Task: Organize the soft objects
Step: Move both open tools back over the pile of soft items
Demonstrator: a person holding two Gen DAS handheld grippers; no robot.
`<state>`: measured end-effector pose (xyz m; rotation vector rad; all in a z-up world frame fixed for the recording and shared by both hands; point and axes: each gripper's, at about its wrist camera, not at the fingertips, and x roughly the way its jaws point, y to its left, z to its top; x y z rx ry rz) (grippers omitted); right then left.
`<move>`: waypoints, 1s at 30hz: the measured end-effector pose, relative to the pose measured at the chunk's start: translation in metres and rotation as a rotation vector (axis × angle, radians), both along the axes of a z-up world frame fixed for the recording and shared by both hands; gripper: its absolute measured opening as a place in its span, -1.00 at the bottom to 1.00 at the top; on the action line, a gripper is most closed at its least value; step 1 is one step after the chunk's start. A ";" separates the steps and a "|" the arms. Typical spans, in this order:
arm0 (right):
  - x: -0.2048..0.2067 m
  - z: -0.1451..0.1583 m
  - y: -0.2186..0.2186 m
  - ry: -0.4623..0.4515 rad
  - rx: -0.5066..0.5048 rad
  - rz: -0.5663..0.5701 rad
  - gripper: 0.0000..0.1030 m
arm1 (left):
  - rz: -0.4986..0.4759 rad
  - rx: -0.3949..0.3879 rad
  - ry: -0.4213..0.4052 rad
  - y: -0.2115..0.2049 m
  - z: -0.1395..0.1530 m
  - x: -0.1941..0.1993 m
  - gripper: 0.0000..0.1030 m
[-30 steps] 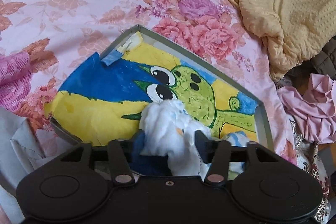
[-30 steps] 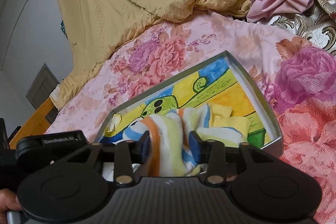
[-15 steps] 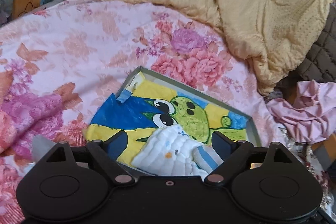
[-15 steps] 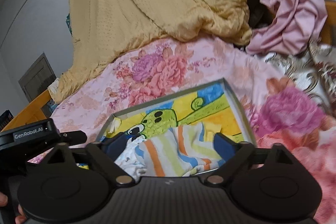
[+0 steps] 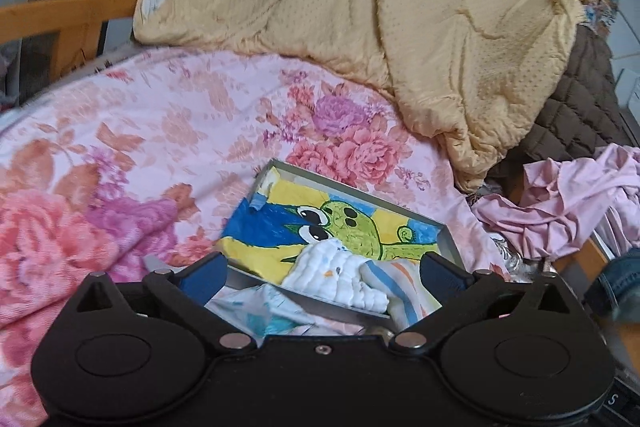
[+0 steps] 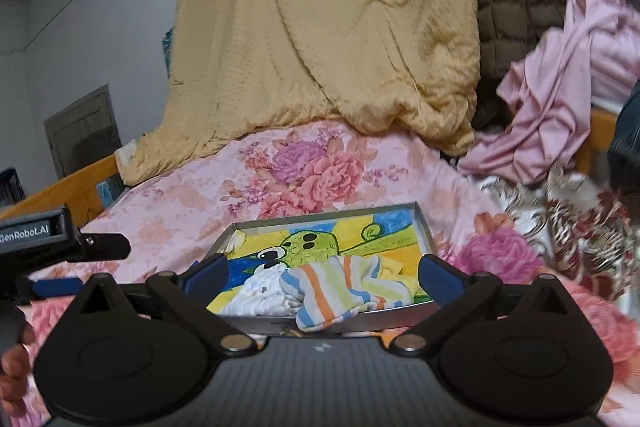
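Observation:
A shallow grey tray (image 5: pixel 449 241) lined with a frog painting lies on the floral bedspread (image 5: pixel 140 147). In its near end lie a white quilted cloth (image 5: pixel 340 275) and a striped cloth (image 5: pixel 404 287), which droops over the near rim (image 6: pixel 316 319). My left gripper (image 5: pixel 322 267) hovers above and short of the tray, its jaws opening wide, gripping nothing. My right gripper (image 6: pixel 323 269) does the same, jaws opening, with the white cloth (image 6: pixel 260 291) and the tray (image 6: pixel 320 217) seen beyond the gap. The left gripper's body (image 6: pixel 60 251) shows at the left of the right wrist view.
A yellow quilt (image 5: pixel 400 27) is heaped at the back, with a brown quilted jacket (image 5: pixel 580 99) and a crumpled pink garment (image 5: pixel 568 211) to the right. A pale blue patterned cloth (image 5: pixel 256 311) lies just before the tray. A wooden bed rail (image 5: pixel 60 15) runs along the far left.
Both grippers let go of their cloths, spread wide and drew back and up from the tray. The white and striped cloths now lie in the tray's near end.

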<state>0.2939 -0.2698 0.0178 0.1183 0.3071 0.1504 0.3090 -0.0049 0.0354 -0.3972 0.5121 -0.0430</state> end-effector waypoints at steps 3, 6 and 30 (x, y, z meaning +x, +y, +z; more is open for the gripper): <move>-0.026 0.001 0.001 -0.023 0.014 -0.002 0.99 | 0.014 0.055 -0.059 0.002 0.002 -0.028 0.98; -0.055 -0.004 -0.002 -0.062 0.028 -0.022 0.99 | 0.018 0.098 -0.112 0.003 0.003 -0.054 0.98; -0.170 -0.051 0.026 0.123 0.068 -0.098 0.99 | -0.167 0.270 -0.117 0.015 -0.047 -0.167 0.98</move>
